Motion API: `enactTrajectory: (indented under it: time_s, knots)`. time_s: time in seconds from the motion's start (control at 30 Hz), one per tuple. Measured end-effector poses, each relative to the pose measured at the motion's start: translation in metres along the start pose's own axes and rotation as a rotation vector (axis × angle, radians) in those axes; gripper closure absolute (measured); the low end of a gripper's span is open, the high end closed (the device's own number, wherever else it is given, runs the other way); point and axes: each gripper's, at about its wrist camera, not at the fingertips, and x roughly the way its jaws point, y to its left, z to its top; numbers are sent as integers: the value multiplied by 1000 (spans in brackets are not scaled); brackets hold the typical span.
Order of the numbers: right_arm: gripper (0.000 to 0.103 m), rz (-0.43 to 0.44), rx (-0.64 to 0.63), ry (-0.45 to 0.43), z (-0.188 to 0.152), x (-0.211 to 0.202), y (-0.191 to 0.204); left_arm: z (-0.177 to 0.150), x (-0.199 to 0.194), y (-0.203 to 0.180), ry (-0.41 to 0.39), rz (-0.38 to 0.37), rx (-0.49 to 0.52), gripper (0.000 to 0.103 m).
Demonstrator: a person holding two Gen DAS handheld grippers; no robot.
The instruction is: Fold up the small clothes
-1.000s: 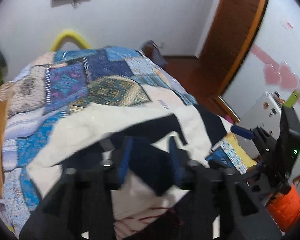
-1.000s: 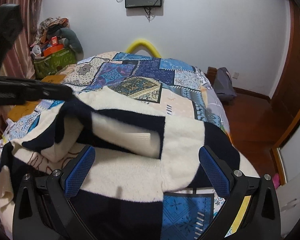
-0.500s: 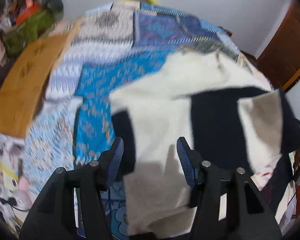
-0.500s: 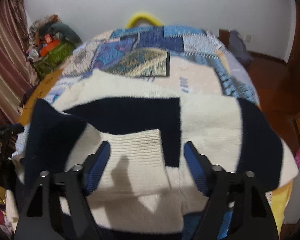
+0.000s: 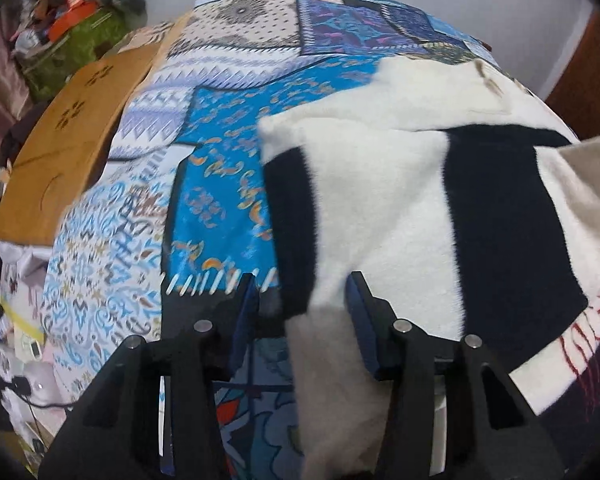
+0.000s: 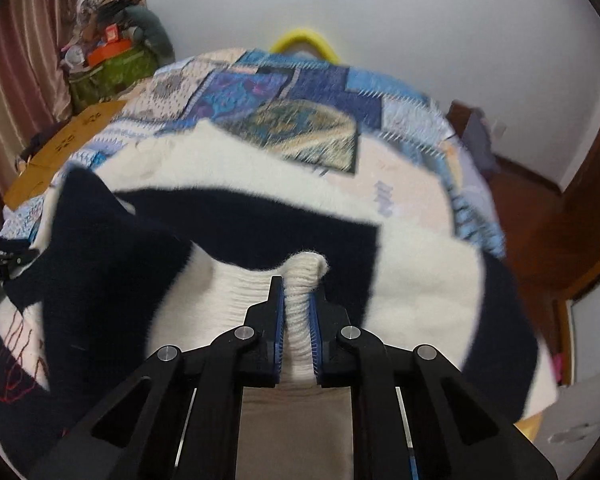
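Observation:
A cream and navy block-patterned knit sweater (image 5: 400, 208) lies spread on a patchwork bedspread (image 5: 228, 184). In the left wrist view my left gripper (image 5: 302, 300) is open, its jaws either side of the sweater's near left edge, with cream and navy fabric between them. In the right wrist view the sweater (image 6: 236, 224) fills the middle. My right gripper (image 6: 298, 300) is shut on the ribbed cream cuff (image 6: 300, 280), which bunches up between the blue pads.
A brown cardboard sheet (image 5: 64, 152) lies at the bed's left edge. A green bag with clutter (image 6: 108, 68) stands by the curtain. A yellow hoop (image 6: 304, 38) sits at the bed's head. The wooden floor and door (image 6: 540, 216) lie to the right.
My right gripper has closed on the cream cuff. My left gripper let go of the navy fabric, swung left and lowered to the sweater's left edge, jaws open.

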Motion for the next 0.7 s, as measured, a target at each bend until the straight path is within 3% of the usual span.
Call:
enactTrajectory:
  time_s: [0.2,0.4,0.43,0.6,0.7]
  knots:
    - [93,-120,75,-27,2,-13,-46,-5,-3,-1,-2,34,-4,56]
    - [87,-127,170,28,-8,-4,-76,-3,-9,-5,-6,50,2,56]
    - [84,-130,175,24,-10,-7,-78,-1,-12,-5,-9,52,1,56]
    - [46,-124,212,-21,-21,-32,-95,16,-40,-14,-77,31,-6,56]
    - [32,-166,257,-45,-28,-44,-115,33,-60,-31,-128,-5,2,56]
